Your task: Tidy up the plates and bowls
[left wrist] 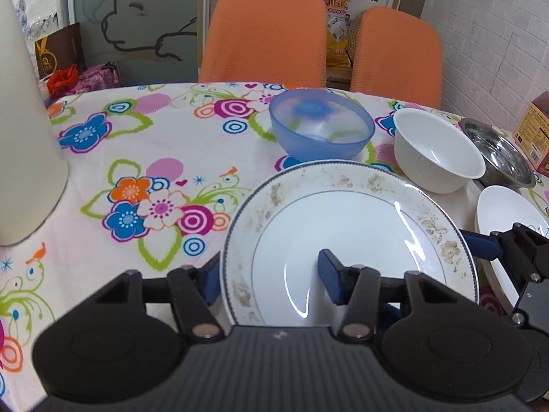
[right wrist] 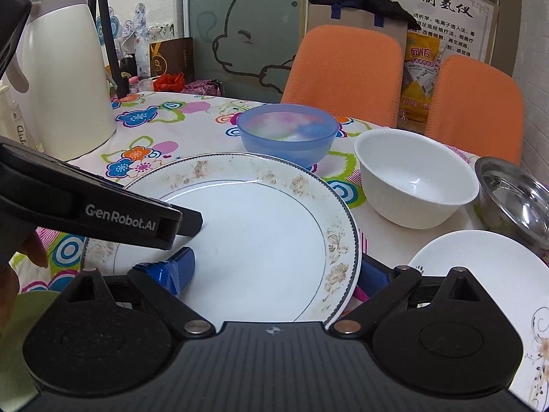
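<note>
Left gripper [left wrist: 271,279]: we are seeing its jaws set wide, straddling the near left rim of the floral-rimmed plate [left wrist: 346,219]. One blue pad sits outside the rim, the other lies over the plate's white well. We cannot tell whether either pad is pressing the plate; no firm clamp is showing.

Right gripper [right wrist: 278,271]: its jaws are also standing wide apart. The left pad is resting over the plate's [right wrist: 254,233] well, the right pad sits just outside the right rim. Contact at the rim looks likely, but we cannot tell if it is gripping. The left tool's black finger is reaching in across the plate from the left side of this view.

The plate is looking tilted, its right edge raised off the flowered tablecloth [left wrist: 144,158]; it is white, with a faded brown floral band and a thin dark rim line.

Ahead of both tools: a translucent blue bowl [left wrist: 320,125] just beyond the plate's far rim. Ahead and to the right: a white bowl [left wrist: 437,151], then a steel bowl [left wrist: 497,152] touching it on the far right. Close right of the right gripper: a second white plate [right wrist: 480,267] lying flat. Far left: a cream thermos jug [right wrist: 65,79]. Two orange chairs [left wrist: 264,34] are standing behind the table.
</note>
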`<action>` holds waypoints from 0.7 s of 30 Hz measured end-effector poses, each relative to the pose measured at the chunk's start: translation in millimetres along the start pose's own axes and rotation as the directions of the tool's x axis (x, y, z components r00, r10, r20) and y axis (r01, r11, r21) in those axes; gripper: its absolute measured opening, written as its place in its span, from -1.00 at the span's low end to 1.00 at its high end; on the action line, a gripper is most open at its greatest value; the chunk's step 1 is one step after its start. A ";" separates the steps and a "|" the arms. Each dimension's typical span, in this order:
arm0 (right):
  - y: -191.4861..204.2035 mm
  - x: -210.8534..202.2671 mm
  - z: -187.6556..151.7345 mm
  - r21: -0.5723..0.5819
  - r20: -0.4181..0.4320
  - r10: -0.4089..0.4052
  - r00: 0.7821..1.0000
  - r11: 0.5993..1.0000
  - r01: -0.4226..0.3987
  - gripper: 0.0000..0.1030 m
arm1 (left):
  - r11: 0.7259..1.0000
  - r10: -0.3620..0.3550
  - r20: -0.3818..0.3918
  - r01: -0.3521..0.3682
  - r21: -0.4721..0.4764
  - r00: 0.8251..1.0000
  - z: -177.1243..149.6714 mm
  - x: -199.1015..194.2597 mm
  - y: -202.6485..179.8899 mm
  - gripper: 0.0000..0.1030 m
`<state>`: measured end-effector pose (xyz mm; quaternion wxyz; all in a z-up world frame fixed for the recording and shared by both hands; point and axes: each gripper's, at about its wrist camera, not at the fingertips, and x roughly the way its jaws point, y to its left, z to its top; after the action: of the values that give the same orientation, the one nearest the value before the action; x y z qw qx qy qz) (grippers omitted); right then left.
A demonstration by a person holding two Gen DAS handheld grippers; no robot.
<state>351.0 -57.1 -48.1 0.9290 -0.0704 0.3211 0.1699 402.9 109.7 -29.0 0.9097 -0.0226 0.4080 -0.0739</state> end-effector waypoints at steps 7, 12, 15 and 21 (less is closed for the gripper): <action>-1.0 -15.0 13.0 0.053 0.043 -0.001 0.999 0.999 -0.001 0.66 | 0.999 -0.003 0.018 0.004 -0.036 1.000 13.6 -10.2 -0.7 -0.14; 2.0 -32.2 15.3 0.070 0.071 0.004 0.997 0.998 -0.009 0.66 | 0.999 -0.012 0.045 0.014 -0.040 0.999 14.0 -29.3 -2.6 -0.14; 7.1 -40.7 10.2 0.067 0.071 0.004 0.997 0.998 -0.009 0.66 | 0.999 0.000 0.056 0.002 -0.033 0.998 8.6 -41.0 -5.4 -0.14; 14.9 -60.8 0.5 0.080 0.068 0.007 0.998 0.997 -0.013 0.66 | 1.000 0.010 0.073 -0.008 -0.025 0.997 -7.8 -64.3 -9.9 -0.17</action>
<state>301.1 -59.5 -10.3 0.9406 -0.0257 0.2964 0.1639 353.7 109.9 14.3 0.9241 -0.0349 0.3752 -0.0638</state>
